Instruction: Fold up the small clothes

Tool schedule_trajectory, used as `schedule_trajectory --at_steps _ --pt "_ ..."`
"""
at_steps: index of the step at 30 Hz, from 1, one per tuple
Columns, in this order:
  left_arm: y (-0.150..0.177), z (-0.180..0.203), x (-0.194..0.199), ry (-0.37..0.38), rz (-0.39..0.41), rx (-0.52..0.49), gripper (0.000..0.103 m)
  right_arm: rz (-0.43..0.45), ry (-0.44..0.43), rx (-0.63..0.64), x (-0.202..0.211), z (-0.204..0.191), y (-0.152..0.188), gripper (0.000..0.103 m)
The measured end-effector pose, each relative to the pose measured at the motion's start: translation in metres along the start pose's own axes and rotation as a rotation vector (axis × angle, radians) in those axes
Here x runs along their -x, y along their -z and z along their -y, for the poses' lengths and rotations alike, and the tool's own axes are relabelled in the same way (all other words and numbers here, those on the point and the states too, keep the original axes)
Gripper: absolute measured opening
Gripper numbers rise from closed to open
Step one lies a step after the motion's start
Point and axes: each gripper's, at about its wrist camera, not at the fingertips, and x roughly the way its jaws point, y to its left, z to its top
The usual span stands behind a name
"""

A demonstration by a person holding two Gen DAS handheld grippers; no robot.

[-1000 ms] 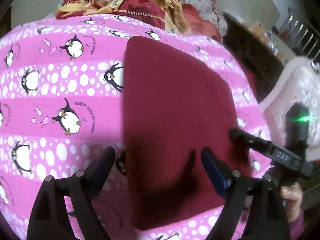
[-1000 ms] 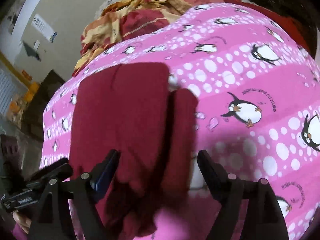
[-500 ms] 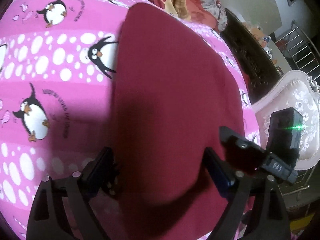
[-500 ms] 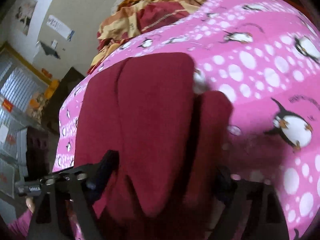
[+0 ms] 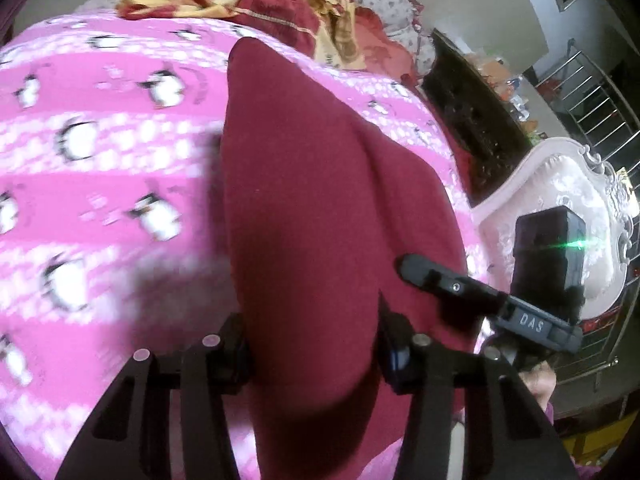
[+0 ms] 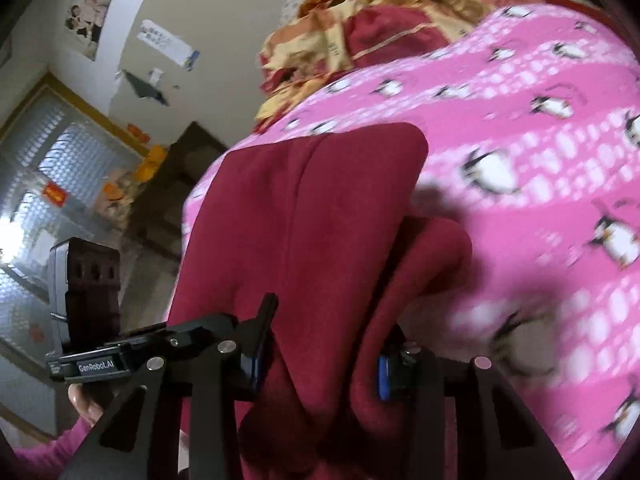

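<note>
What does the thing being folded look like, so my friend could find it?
Look at the pink penguin blanket covering the bed. On it lies a dark red garment, with its near edge between both grippers. It is plain, unlike the red-and-yellow patterned bedding heaped behind.

Pale wall (image 6: 224, 8) with posters (image 6: 86, 20); bright frosted window (image 6: 44, 160); dark cabinet (image 5: 472, 120); white ornate chair (image 5: 560, 200); metal railing (image 5: 592, 96).

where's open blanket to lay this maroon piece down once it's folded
Bare penguin blanket lies open to the left of the maroon garment in the left wrist view, and on its other side in the right wrist view. The far edge is crowded by the red and yellow bedding. Both tongs are closing on the near hem.
</note>
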Motion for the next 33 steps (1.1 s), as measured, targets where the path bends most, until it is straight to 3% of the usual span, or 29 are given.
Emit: schedule_trajectory --at_steps 4,6,8,12,15,18,21,26,33 --pt "0.030 -0.028 0.007 -0.088 -0.037 0.041 0.050 -0.083 0.025 0.023 -0.035 -0.018 0.026 0.050" --pt "0.043 -0.044 0.000 -0.147 -0.062 0.068 0.053 -0.158 0.118 0.049 -0.060 -0.019 0.041 0.052" --pt "0.056 -0.058 -0.009 -0.186 -0.065 0.105 0.063 -0.165 0.207 0.080 -0.068 -0.019 0.051 0.059" --pt "0.068 -0.064 0.000 -0.213 -0.009 0.128 0.070 -0.121 0.242 0.104 -0.045 -0.029 0.056 0.062" --pt "0.067 -0.056 0.013 -0.283 0.033 0.097 0.070 -0.071 0.305 0.220 -0.025 -0.059 0.057 0.063" --pt "0.070 -0.054 0.025 -0.336 0.080 0.081 0.070 -0.021 0.266 0.305 -0.013 -0.092 0.062 0.062" --pt "0.073 -0.056 0.034 -0.383 0.131 0.083 0.073 -0.035 0.216 0.359 -0.018 -0.110 0.078 0.062" --pt "0.086 -0.052 0.050 -0.470 0.195 0.061 0.074 -0.132 0.353 0.387 -0.055 -0.086 0.105 0.053" --pt "0.103 -0.041 0.074 -0.524 0.294 0.035 0.084 -0.108 0.401 0.394 -0.044 -0.083 0.116 0.054"
